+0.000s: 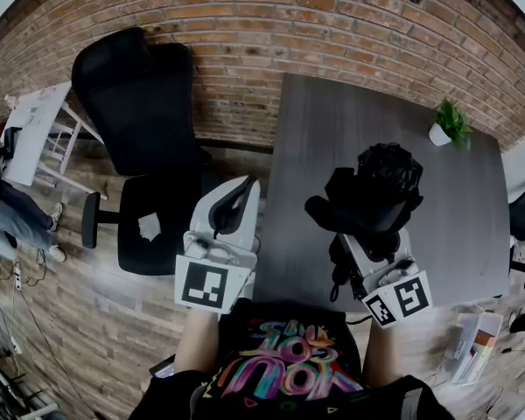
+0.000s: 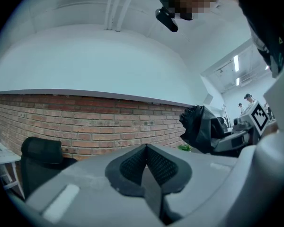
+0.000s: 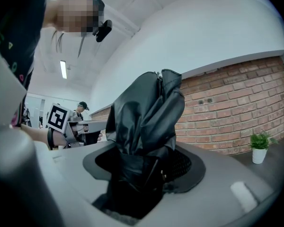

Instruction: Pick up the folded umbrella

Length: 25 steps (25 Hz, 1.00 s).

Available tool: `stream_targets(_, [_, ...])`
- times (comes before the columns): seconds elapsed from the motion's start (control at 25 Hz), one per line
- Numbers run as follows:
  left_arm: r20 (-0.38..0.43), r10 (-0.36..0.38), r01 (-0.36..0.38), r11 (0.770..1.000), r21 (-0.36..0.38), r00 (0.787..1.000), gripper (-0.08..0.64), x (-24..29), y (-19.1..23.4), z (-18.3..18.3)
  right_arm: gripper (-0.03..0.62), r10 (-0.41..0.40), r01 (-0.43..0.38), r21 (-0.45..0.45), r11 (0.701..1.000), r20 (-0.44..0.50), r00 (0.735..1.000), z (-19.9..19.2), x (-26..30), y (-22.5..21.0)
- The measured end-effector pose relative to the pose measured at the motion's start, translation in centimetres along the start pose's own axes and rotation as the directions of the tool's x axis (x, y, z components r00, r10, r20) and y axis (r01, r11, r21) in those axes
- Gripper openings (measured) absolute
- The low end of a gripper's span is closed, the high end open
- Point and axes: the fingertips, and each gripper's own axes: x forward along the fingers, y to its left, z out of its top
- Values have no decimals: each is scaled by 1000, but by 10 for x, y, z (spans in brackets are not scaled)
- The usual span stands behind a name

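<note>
The folded umbrella (image 1: 372,195) is a black bundle of crumpled fabric, held up above the grey table (image 1: 332,138). My right gripper (image 1: 365,227) is shut on its lower part, and the fabric hides the fingertips. In the right gripper view the umbrella (image 3: 146,117) rises from between the jaws of that gripper (image 3: 144,167) and fills the middle. My left gripper (image 1: 236,195) hangs off the table's left edge, and its pads (image 2: 146,150) meet with nothing between them. The left gripper view shows the umbrella (image 2: 199,129) at its right.
A small potted plant (image 1: 446,122) stands at the table's far right corner. A black office chair (image 1: 140,103) sits left of the table against the brick wall (image 1: 271,24). A white desk (image 1: 35,125) is at the far left. Other people stand far off in the room.
</note>
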Motion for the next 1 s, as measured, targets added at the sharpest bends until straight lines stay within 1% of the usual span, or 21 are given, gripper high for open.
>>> stream_targets(0.44, [2,-2,2,1000,-6,1000,0,2,8,-1,259,22,-23,-30,999,-21,1000,-3,14,7])
stream_targets(1.0, [-8,11,-11,1000,-6,1000,0,4,14,-4,259,27,-27,-15,1000,-21,999,-6,18,8])
